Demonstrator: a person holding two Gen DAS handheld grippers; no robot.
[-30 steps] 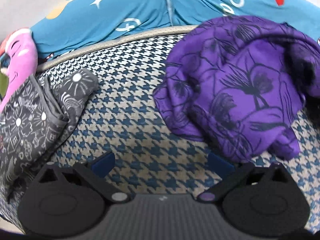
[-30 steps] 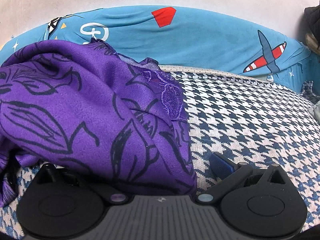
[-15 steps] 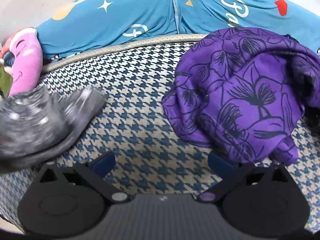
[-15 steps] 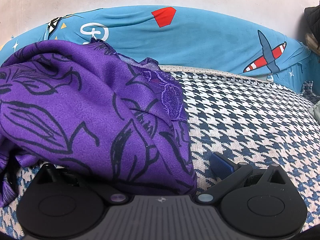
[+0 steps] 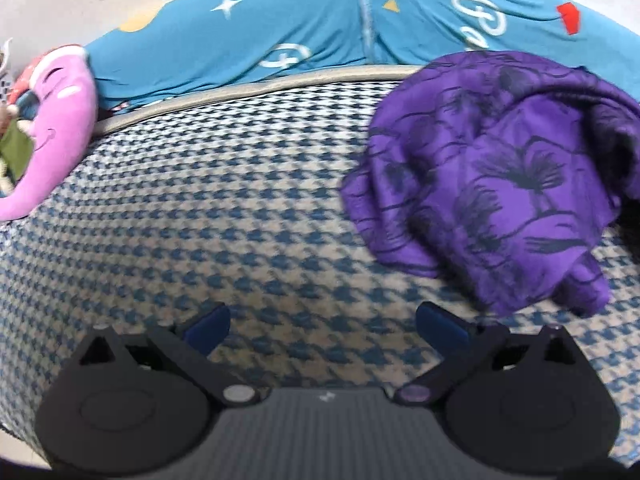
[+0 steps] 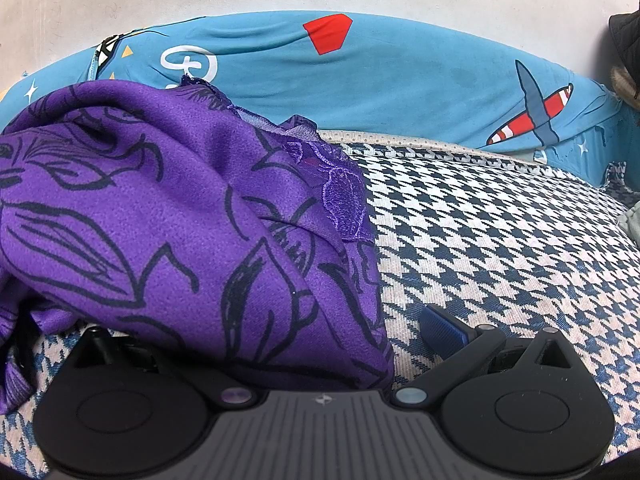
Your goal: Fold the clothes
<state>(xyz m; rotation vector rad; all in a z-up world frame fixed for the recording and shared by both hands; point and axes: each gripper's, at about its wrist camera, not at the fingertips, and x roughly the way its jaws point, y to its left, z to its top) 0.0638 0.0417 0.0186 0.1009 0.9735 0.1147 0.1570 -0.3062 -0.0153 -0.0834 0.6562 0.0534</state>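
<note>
1. In the left wrist view, the left tool (image 5: 322,326) is seen at the bottom of the frame with its two blue-tipped fingers (image 5: 206,326) spread wide apart; nothing is held between them.
2. Only the houndstooth cushion (image 5: 200,220) is seen between those fingers.
3. The purple garment (image 5: 492,184), printed with dark floral lines, is seen crumpled in a heap at the right of that frame, apart from the left tool.
4. A pink plush toy (image 5: 56,128) is seen at the left edge, and a blue patterned fabric (image 5: 280,40) runs along the top behind the cushion.
5. In the right wrist view, the right tool (image 6: 320,344) is largely draped by the purple garment (image 6: 180,220), which fills the left half of the frame.
6. Only its right finger (image 6: 442,330) is visible, bare on the houndstooth cushion (image 6: 500,240); the left one is hidden under cloth, so its state cannot be told.
7. The blue patterned fabric (image 6: 400,80) is seen across the upper part of that frame.
</note>
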